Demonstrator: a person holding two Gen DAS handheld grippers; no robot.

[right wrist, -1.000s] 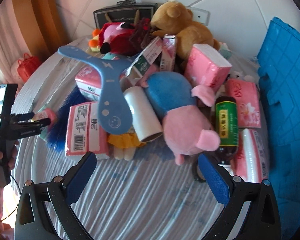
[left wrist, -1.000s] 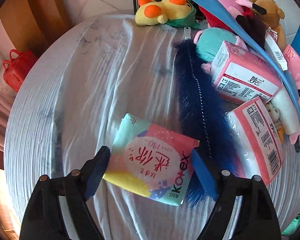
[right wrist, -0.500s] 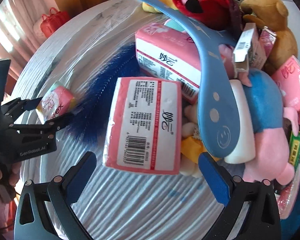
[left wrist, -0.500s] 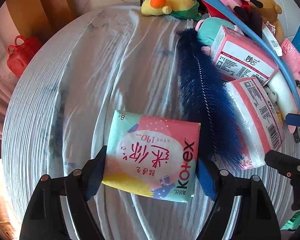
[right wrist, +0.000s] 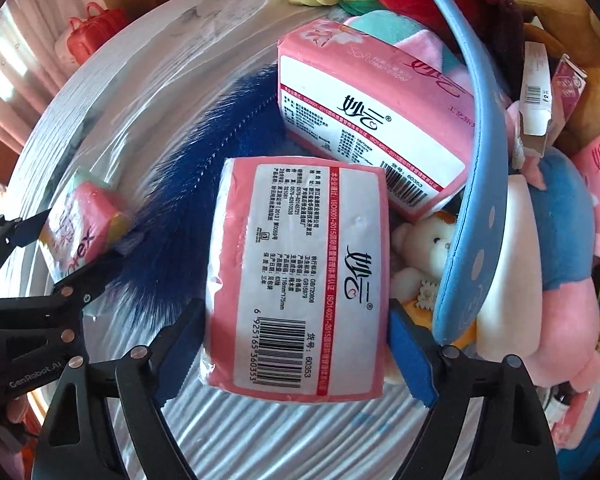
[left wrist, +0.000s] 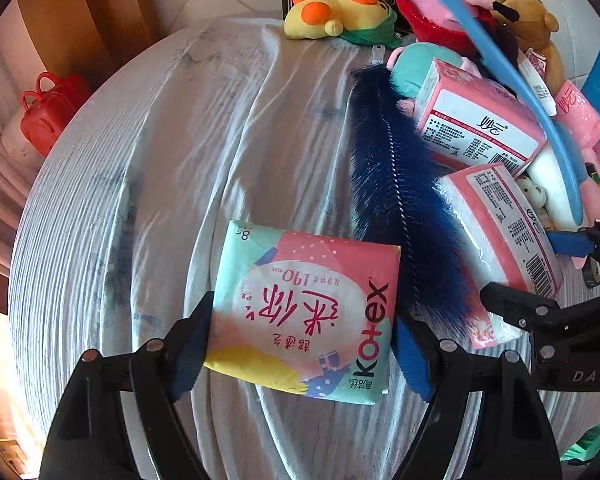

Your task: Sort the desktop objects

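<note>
We hold the left gripper (left wrist: 302, 338) over the round table (left wrist: 160, 200) with its white cloth, and its blue pads sit against the two side edges of the flat pad packet (left wrist: 304, 312), which lies on the cloth at six o'clock in the left view; the jaws have closed in a little and now bracket the packet at its full width, so we read them as gripping it. At three o'clock from the packet lies the dark blue feather duster (left wrist: 400, 216), touching its right edge. We hold the right gripper (right wrist: 296, 344) over the pink tissue pack (right wrist: 300, 276), which lies at the centre of the right view, partly on the duster; the jaws have just been narrowing and the pads now touch both long sides of the pack. A second tissue pack (right wrist: 372, 120) leans at twelve to one o'clock from it, under the curved blue plastic blade (right wrist: 476, 184). Soft toys pile at two o'clock, among them a small white bear (right wrist: 424, 248) just beside the held pack.
</note>
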